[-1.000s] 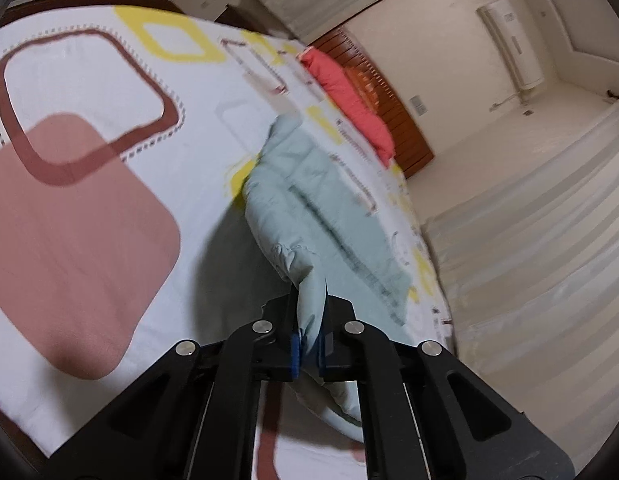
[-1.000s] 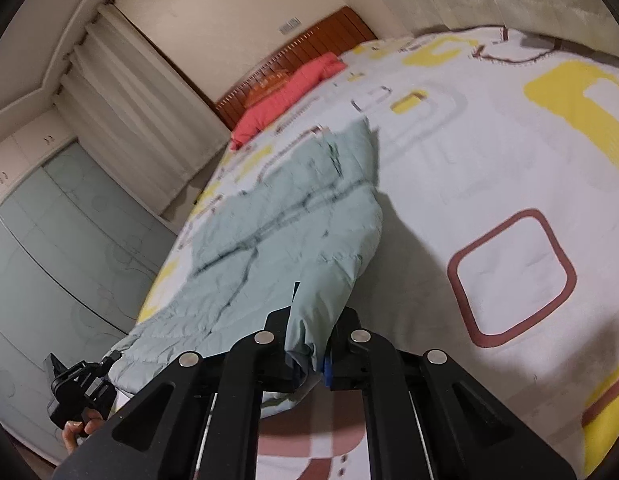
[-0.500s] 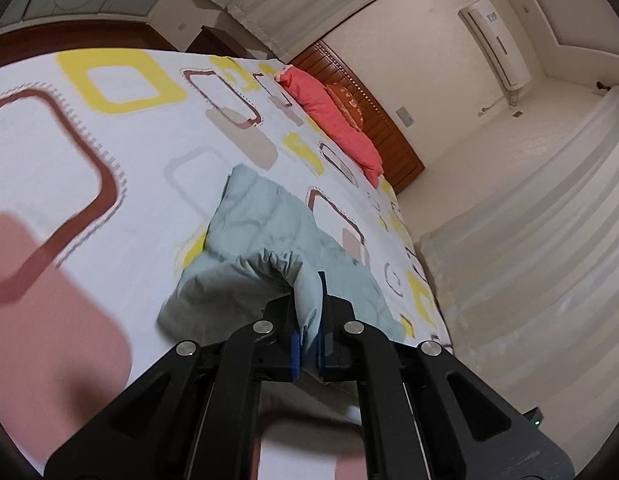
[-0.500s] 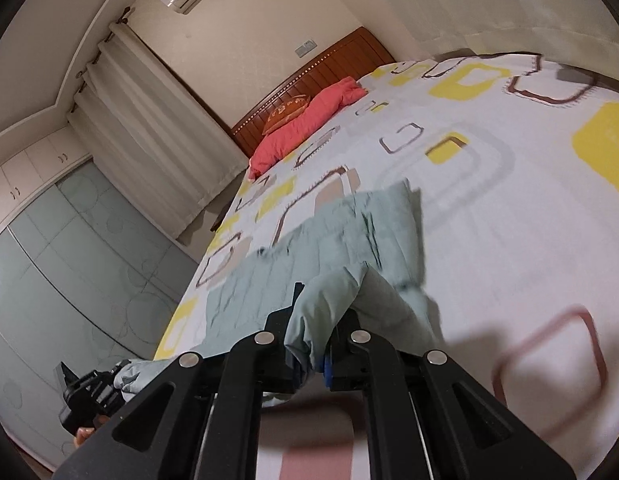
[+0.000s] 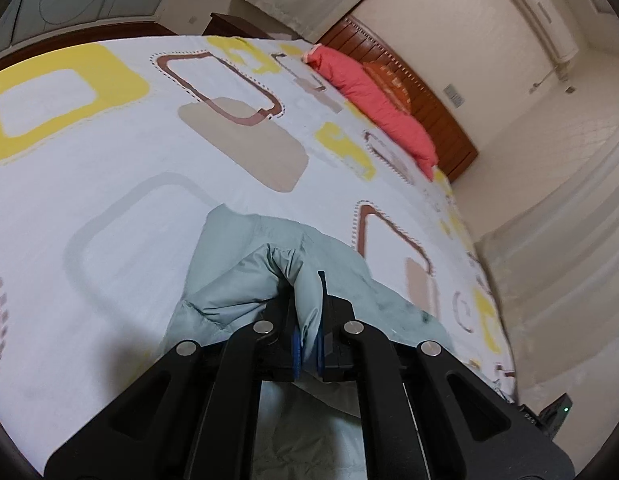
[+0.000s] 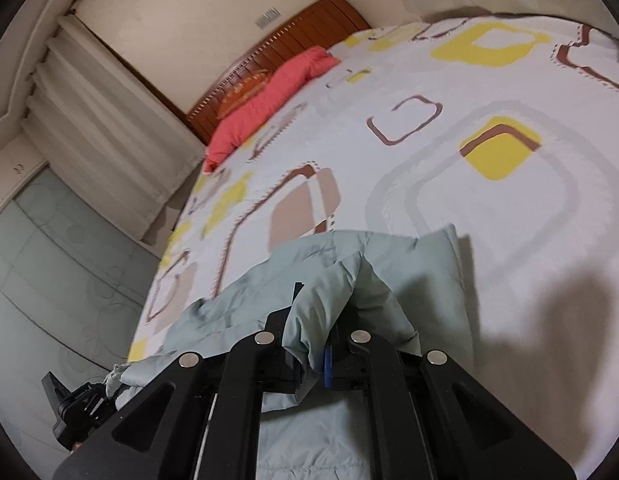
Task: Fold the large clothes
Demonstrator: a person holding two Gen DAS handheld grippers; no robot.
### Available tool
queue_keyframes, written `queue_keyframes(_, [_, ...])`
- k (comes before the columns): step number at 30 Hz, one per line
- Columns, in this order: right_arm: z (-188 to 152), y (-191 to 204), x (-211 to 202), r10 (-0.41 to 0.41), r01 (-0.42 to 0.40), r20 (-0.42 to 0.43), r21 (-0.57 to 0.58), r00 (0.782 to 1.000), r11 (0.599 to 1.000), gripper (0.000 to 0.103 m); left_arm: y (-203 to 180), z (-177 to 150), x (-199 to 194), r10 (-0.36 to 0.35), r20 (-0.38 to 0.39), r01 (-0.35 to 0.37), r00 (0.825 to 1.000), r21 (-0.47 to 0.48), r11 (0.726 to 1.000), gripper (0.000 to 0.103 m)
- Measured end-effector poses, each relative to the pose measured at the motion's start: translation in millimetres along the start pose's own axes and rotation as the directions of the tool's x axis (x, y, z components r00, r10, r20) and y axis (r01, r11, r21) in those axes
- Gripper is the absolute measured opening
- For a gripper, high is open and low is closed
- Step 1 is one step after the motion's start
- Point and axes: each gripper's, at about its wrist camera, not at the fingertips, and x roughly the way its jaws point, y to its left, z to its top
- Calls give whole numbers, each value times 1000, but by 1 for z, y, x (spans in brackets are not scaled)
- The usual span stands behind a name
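- At the bottom of the left wrist view, the left gripper [image 5: 308, 330] has its fingers [image 5: 295, 344] closed on a bunched fold of the pale green padded jacket [image 5: 245, 280]; the cloth rises between the blue pads and curls over to the left.
- At the bottom of the right wrist view, the right gripper [image 6: 309, 344] likewise has its fingers [image 6: 327, 360] clamped on a fold of the jacket [image 6: 413, 272], which drapes over the left finger.
- Just past both grippers the jacket lies on the bed [image 5: 109, 200], doubled over on itself, one edge reaching toward the middle of each frame and more of it spread beneath the gripper bodies.
- In the lower left of the right wrist view, the left gripper [image 6: 81, 408] shows as a dark shape at the jacket's far corner, by the edge of the bed [image 6: 509, 220].
- In the lower right of the left wrist view, a dark bit of equipment with a small green light [image 5: 555, 416] sits at the bed's edge; it is too cut off to tell more.
- A dark shadow [image 6: 549, 312] falls on the sheet at the right of the right wrist view.
- The bed sheet is white with yellow, brown and beige rounded squares.
- Farther up, a red pillow [image 5: 373, 96] lies against the wooden headboard [image 5: 421, 96].
- Beyond that are pale curtains [image 6: 109, 112] and a wall air conditioner [image 5: 537, 8].
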Motion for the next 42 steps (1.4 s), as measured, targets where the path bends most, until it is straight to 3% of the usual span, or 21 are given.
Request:
queue_keyframes(9, [12,-13,60,-55,55,-46,3,997,998,7,-2,7,70,90,-33,-87,995,76,993,5])
queue_keyframes(12, [13,-13,61,-41,41,-46,6,998,999,14,-2,8,73,92,-37,-89,995,84,992,8])
queue_keyframes(13, [14,-11,60,-32,32,-43,6,999,999,19,-3,8,70,87,-33,-84,996,85,993,17])
queue_keyframes(14, [14,-11,57,-23,23,-37,6,999,1000,37,-4,9,68,77,-31,-74,997,86,994,25])
queue_keyframes(15, [14,-8,51,-10,10,-23,2,1000,1000,61,-6,10,64,53,-32,-50,998,82,995,46])
queue_keyframes(16, [14,-6,46,-7,7,-4,-4,1000,1000,70,-8,11,60,35,-25,-33,999,77,996,64])
queue_keyframes(17, [14,-3,40,-14,15,25,-12,1000,1000,73,-11,12,54,23,-9,-22,1000,76,997,68])
queue_keyframes(21, [13,11,21,-27,31,58,-65,998,997,73,-23,14,34,11,28,-14,1000,115,993,75])
queue_keyframes(26, [-5,30,27,-102,102,8,-149,995,984,73,-27,2,24,58,15,-59,998,168,984,74])
queue_keyframes(28, [-12,46,38,-166,161,0,-234,986,959,66,-30,-2,30,101,2,-99,995,226,969,66])
queue_keyframes(30, [-16,60,48,-202,190,-10,-292,979,937,58,-32,-3,35,130,1,-126,992,245,961,66])
queue_keyframes(34, [-17,85,74,-225,200,-35,-345,974,917,56,-38,0,49,149,-1,-143,989,253,957,66])
queue_keyframes(39, [-22,90,96,-253,213,-61,-372,966,903,56,-30,0,77,230,-16,-218,973,259,941,66])
queue_keyframes(42, [-32,84,115,-313,258,-72,-408,947,876,56,-23,-3,93,267,-20,-251,963,285,925,66])
